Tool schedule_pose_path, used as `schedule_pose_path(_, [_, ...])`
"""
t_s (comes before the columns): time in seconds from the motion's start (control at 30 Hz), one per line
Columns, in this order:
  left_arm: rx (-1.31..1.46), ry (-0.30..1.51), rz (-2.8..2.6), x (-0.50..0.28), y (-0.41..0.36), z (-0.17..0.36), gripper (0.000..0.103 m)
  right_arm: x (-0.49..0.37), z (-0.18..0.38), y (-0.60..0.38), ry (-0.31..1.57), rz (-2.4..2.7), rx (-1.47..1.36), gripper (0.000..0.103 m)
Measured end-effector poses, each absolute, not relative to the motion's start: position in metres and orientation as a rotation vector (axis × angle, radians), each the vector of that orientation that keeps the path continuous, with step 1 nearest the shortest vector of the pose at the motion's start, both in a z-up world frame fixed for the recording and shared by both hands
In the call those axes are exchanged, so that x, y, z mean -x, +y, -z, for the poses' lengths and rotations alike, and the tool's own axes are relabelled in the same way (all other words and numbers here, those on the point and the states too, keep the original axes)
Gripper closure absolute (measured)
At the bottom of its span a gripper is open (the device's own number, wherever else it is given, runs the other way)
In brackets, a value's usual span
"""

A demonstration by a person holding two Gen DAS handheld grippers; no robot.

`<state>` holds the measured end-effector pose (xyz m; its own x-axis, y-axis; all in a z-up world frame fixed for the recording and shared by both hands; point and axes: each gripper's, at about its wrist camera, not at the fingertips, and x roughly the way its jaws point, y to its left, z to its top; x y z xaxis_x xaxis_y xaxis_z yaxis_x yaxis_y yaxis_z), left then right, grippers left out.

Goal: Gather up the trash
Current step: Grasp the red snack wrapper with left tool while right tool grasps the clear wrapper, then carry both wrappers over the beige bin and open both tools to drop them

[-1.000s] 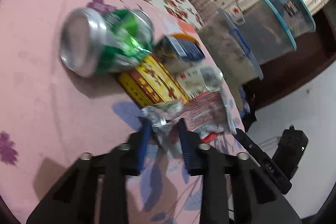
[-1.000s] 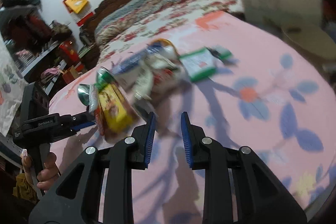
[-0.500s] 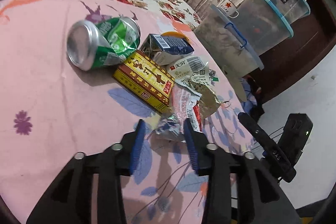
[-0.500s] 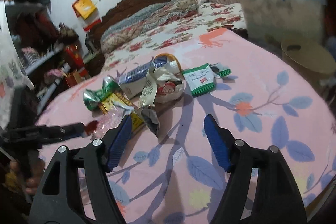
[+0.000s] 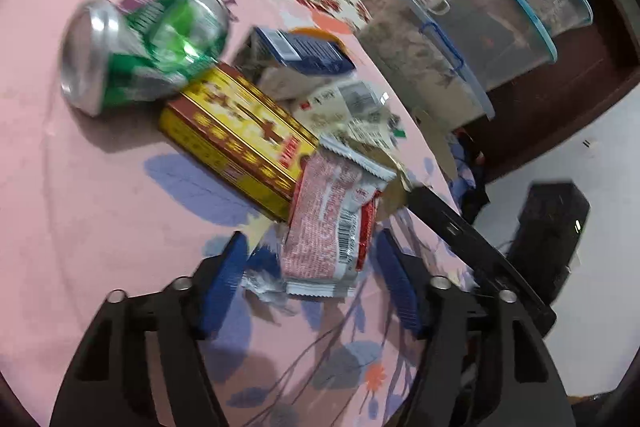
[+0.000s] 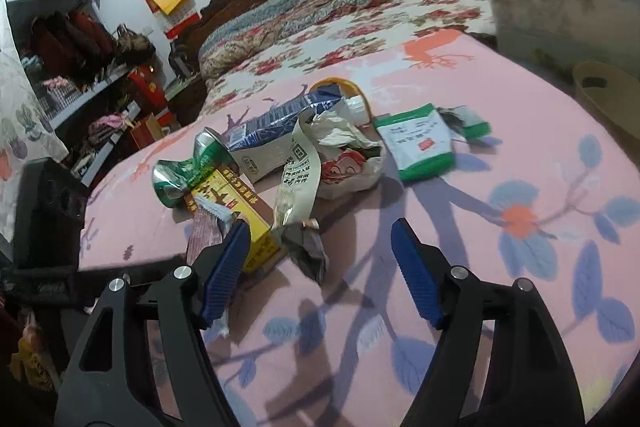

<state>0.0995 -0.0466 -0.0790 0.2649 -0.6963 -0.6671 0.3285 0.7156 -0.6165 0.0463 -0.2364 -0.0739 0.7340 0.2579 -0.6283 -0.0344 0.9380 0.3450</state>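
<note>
A person is standing at a surface that is covered with a pink flowered cloth (image 6: 500, 115) and is holding a gripper in each hand over a small heap of trash. The left gripper (image 5: 316, 283) is opening its jaws; a red and white wrapper (image 5: 324, 227) and a crumpled bit of foil (image 5: 260, 283) are lying on the cloth between its blue pads, and the pads are not pressing on them, so it is holding nothing. The right gripper (image 6: 320, 271) is also opening, and its jaws are standing wide apart; a crumpled grey wrapper (image 6: 308, 247) is lying just ahead of them, between the tips, untouched. Behind the red and white wrapper a yellow box (image 5: 240, 139) is lying flat, and a crushed green can (image 5: 140, 47) is resting on its side against the far end of the box. A blue and white carton (image 6: 276, 135) is leaning beside the can, with a long strip of printed paper (image 6: 300, 171) and a white plastic bag (image 6: 348, 163) just next to it. A green and white packet (image 6: 420, 143) is lying a little apart from the heap, toward the storage bins (image 5: 480, 39) that are standing beyond the edge of the cloth. In the right wrist view, a hand (image 6: 30, 335) is partly showing at the lower left edge.
</note>
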Motion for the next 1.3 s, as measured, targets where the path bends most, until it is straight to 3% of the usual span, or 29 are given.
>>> schedule_pose_path(0.03, [0.379, 1.094, 0.714, -0.099, -0.049, 0.079, 0.047, -0.052, 0.076, -0.234, 0.74, -0.166, -0.317, 0.029])
schedule_pose_path(0.07, [0.371, 1.097, 0.721, -0.098, -0.051, 0.079, 0.058, -0.055, 0.079, -0.232, 0.748, -0.17, -0.31, 0.032])
schedule_pose_path(0.1, [0.367, 1.107, 0.735, -0.097, -0.053, 0.081, 0.077, -0.058, 0.08, -0.23, 0.763, -0.182, -0.309, 0.038])
schedule_pose_path(0.13, [0.364, 1.124, 0.746, -0.097, -0.056, 0.084, 0.086, -0.061, 0.082, -0.228, 0.779, -0.207, -0.311, 0.066])
schedule_pose_path(0.17, [0.364, 1.131, 0.753, -0.096, -0.057, 0.087, 0.09, -0.061, 0.084, -0.226, 0.789, -0.222, -0.31, 0.076])
schedule_pose_path(0.27, [0.369, 1.108, 0.761, -0.09, -0.054, 0.085, 0.092, -0.044, 0.076, -0.224, 0.731, -0.225, -0.284, 0.081])
schedule_pose_path(0.57, [0.454, 0.987, 0.856, -0.076, -0.045, 0.044, 0.092, 0.04, 0.036, -0.247, 0.456, -0.155, -0.22, 0.082])
schedule_pose_path(0.83, [0.312, 1.046, 0.921, -0.087, -0.126, 0.041, 0.092, 0.057, 0.074, -0.317, 0.566, -0.007, -0.411, 0.082])
schedule_pose_path(1.3, [0.113, 1.124, 1.009, -0.129, -0.293, 0.047, 0.092, 0.06, 0.081, -0.441, 0.548, 0.14, -0.624, 0.082])
